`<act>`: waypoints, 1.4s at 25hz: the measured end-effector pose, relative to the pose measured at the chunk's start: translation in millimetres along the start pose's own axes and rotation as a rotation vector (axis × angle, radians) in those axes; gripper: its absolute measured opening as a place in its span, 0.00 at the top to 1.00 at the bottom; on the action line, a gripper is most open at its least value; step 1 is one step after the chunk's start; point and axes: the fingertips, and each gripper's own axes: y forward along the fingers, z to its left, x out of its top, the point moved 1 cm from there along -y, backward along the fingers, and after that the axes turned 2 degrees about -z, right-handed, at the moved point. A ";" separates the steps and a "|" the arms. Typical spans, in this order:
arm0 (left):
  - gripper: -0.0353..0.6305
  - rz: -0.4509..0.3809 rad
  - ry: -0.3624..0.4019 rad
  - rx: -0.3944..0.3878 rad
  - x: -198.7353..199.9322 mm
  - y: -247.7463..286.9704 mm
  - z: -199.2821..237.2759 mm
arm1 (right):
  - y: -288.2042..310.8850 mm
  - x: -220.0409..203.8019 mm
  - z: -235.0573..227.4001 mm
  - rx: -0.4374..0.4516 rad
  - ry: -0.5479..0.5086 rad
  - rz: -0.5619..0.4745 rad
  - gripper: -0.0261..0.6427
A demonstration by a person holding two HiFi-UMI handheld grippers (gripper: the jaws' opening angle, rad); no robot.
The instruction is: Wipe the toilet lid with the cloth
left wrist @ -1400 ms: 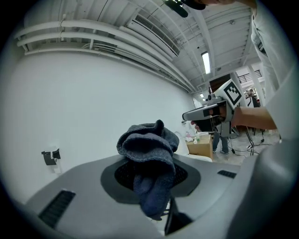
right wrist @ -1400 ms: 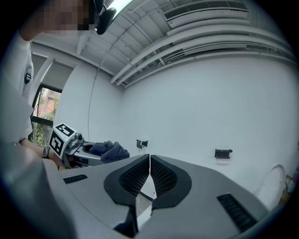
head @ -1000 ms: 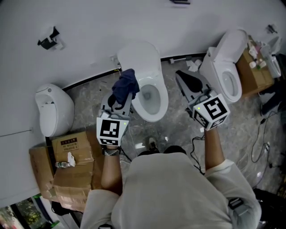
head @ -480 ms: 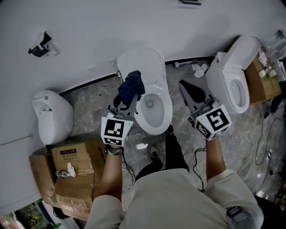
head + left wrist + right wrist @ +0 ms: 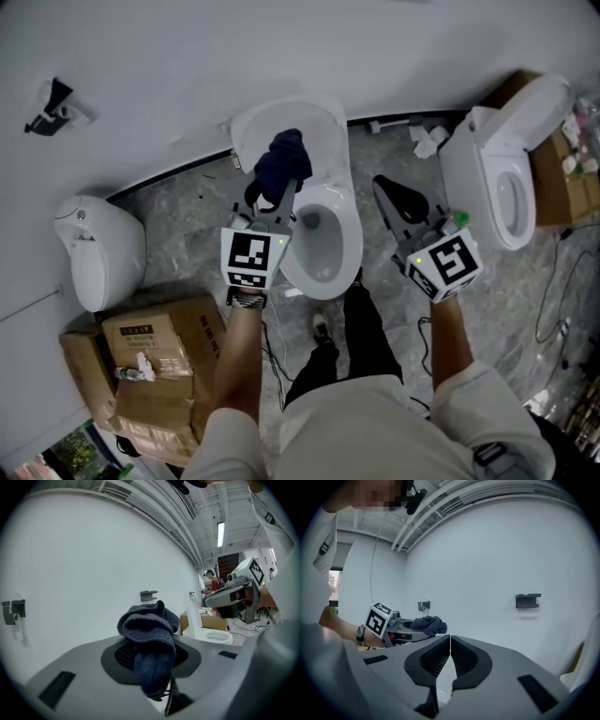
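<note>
Left gripper (image 5: 152, 665) is pinching the cloth (image 5: 147, 625), a dark blue bundle bunching above the jaws and drooping between them. Right gripper (image 5: 449, 644) is sitting with jaws pressed together and nothing between them, right of centre in the head view, beside the bowl (image 5: 328, 248). The cloth is hanging over the raised lid (image 5: 323, 127) at upper centre; contact cannot be confirmed.

Assessment: wiping is not yet under way.

Recommended:
- Press the bunched cloth flat to the lid.
- Keep the pinch firm.
- Stroke in overlapping passes.
- Keep hard jaw tips off the plastic.
- Keep the right gripper clear.
</note>
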 end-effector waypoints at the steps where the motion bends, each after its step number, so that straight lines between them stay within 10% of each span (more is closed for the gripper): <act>1: 0.79 0.006 -0.004 0.005 -6.4 10.4 3.9 | 3.7 -3.9 -4.6 0.003 0.005 0.002 0.92; 16: 0.79 0.170 -0.086 0.047 -141.1 154.7 54.4 | 47.5 -65.3 -71.2 0.017 0.097 0.053 0.92; 35: 0.79 0.156 -0.105 -0.021 -206.7 233.8 16.5 | 59.1 -141.1 -105.7 0.004 0.186 0.151 0.92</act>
